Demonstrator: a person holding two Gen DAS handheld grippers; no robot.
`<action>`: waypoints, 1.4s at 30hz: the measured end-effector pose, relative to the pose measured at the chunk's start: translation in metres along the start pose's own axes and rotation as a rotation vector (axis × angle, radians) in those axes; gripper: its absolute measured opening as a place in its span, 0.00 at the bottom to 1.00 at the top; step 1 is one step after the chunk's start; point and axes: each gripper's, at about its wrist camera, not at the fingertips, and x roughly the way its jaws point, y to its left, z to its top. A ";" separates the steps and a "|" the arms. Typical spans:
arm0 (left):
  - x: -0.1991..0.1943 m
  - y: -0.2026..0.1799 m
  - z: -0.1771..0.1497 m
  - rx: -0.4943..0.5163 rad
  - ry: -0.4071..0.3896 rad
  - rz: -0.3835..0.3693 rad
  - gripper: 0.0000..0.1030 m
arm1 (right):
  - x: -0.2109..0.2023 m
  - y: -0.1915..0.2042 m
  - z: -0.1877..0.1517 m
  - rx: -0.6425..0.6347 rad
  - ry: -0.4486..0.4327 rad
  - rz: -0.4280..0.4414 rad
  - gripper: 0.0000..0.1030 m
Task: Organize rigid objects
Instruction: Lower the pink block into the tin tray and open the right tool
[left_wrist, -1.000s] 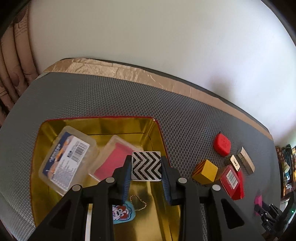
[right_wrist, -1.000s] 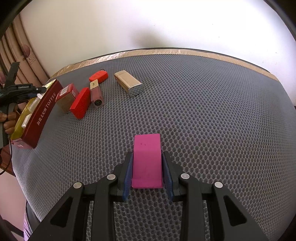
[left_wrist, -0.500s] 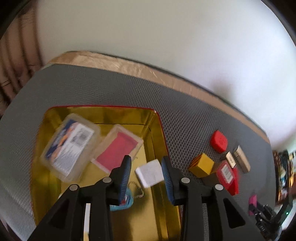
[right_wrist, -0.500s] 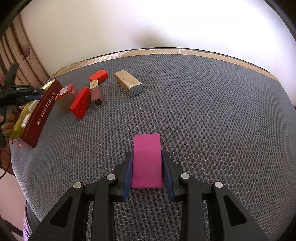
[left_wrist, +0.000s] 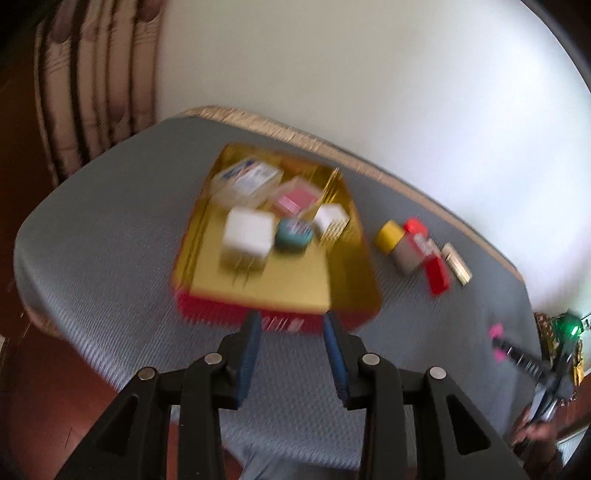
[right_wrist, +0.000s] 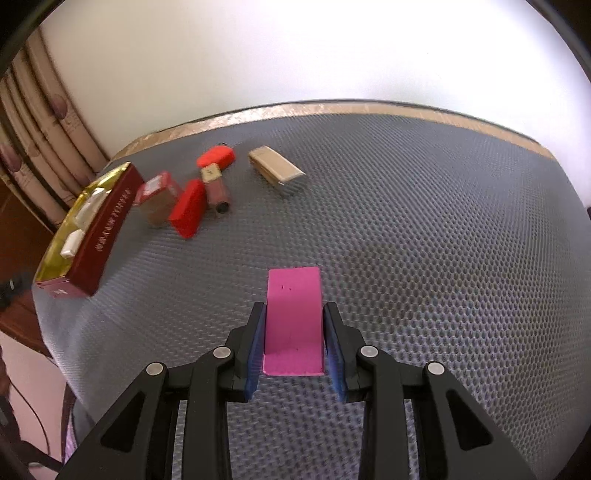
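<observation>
The left wrist view is motion-blurred. My left gripper (left_wrist: 293, 332) is open and empty, back from the near edge of the gold tin tray (left_wrist: 288, 291). In the tray lie a white block (left_wrist: 248, 236), a small white cube (left_wrist: 330, 218), a teal round item (left_wrist: 294, 232) and two clear plastic boxes (left_wrist: 247, 179). My right gripper (right_wrist: 294, 332) is shut on a pink flat block (right_wrist: 293, 317) over the grey mat. The tray also shows at the left of the right wrist view (right_wrist: 110, 221).
Loose items lie on the mat right of the tray: a yellow block (left_wrist: 388, 236), red boxes (left_wrist: 436, 273), a gold case (left_wrist: 458, 264). In the right view they sit between tray and centre: red block (right_wrist: 188, 208), tan case (right_wrist: 275, 168). A wall and curtain stand behind.
My left gripper let go of the chevron-patterned cube into the tray, opened, and pulled back and up fast. My right gripper stays shut on the pink block and has shifted slightly.
</observation>
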 end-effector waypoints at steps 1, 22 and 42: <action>-0.001 0.003 -0.006 -0.002 0.009 0.006 0.34 | -0.004 0.006 0.003 -0.008 -0.005 0.007 0.28; -0.009 0.024 -0.032 0.003 0.002 0.051 0.35 | 0.104 0.309 0.114 -0.273 0.130 0.280 0.28; 0.017 0.025 -0.035 0.068 0.122 0.176 0.39 | 0.169 0.328 0.125 -0.266 0.198 0.185 0.30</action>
